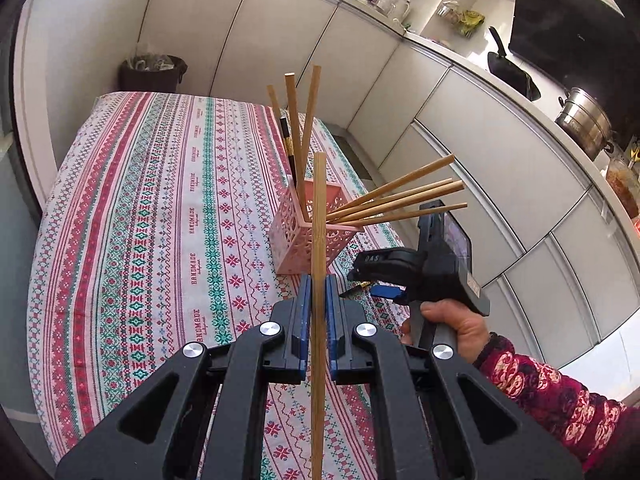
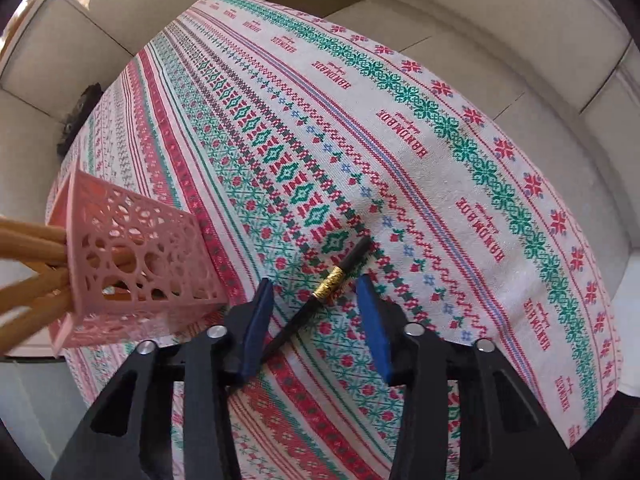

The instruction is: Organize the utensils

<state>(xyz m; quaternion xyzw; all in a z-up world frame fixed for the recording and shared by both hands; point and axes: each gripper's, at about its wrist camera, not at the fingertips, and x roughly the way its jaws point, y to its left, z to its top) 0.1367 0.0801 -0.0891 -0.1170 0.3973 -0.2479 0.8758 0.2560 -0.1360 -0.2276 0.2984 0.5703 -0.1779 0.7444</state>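
Note:
My left gripper point(image 1: 318, 280) is shut on a wooden chopstick point(image 1: 319, 216), held upright just in front of the pink lattice holder point(image 1: 304, 240). The holder stands on the patterned tablecloth point(image 1: 160, 220) with several wooden chopsticks point(image 1: 404, 198) and one black chopstick point(image 1: 287, 144) in it. In the right wrist view my right gripper point(image 2: 316, 288) is open over a black chopstick with a gold band point(image 2: 324, 292) lying flat on the cloth between its blue pads. The holder point(image 2: 136, 256) stands to its left. The right gripper also shows in the left wrist view point(image 1: 372, 284).
White kitchen cabinets point(image 1: 460, 128) run along the right of the table, with a steel pot point(image 1: 586, 124) and a black pan point(image 1: 510, 68) on the counter. A dark waste bin point(image 1: 154, 72) stands beyond the table's far end.

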